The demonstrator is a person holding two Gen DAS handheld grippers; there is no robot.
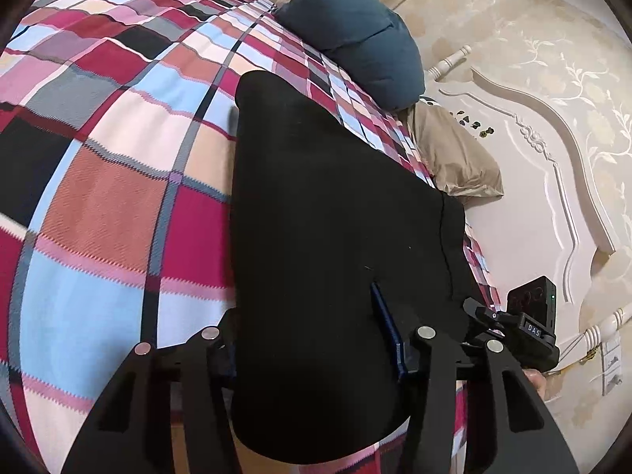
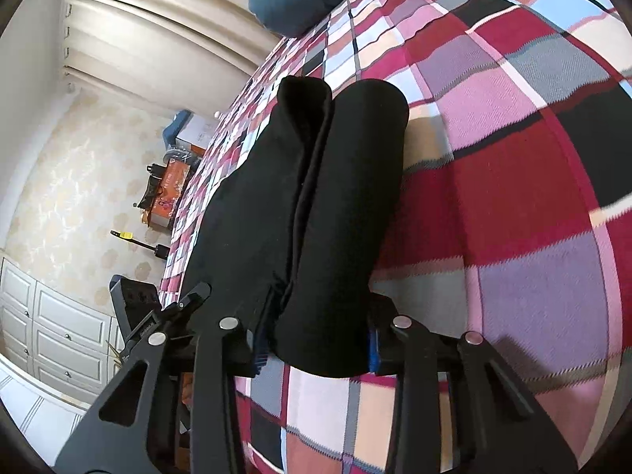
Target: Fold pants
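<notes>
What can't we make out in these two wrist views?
- Left gripper fingers: left wrist view, the black pants drape over them, so the grasp is unclear.
- Right gripper: right wrist view, pants cover the pads.
- Clutter by the bed: too small to identify.
- Blanket: cut off by the lens edge.

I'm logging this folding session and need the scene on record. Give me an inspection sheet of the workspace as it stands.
Surface: bed under a plaid blanket, lying fairly smooth.
Job's things: black pants, doubled lengthwise, stretched along the bed edge, near end lifted by both grippers.
Clutter: dark blue pillow and tan pillow at the headboard side.
Grippers: left gripper and right gripper each closed on the pants.
Cables: nothing seen.
Surroundings: white carved headboard, curtain, white cabinet, boxes on the floor beside the bed.
</notes>
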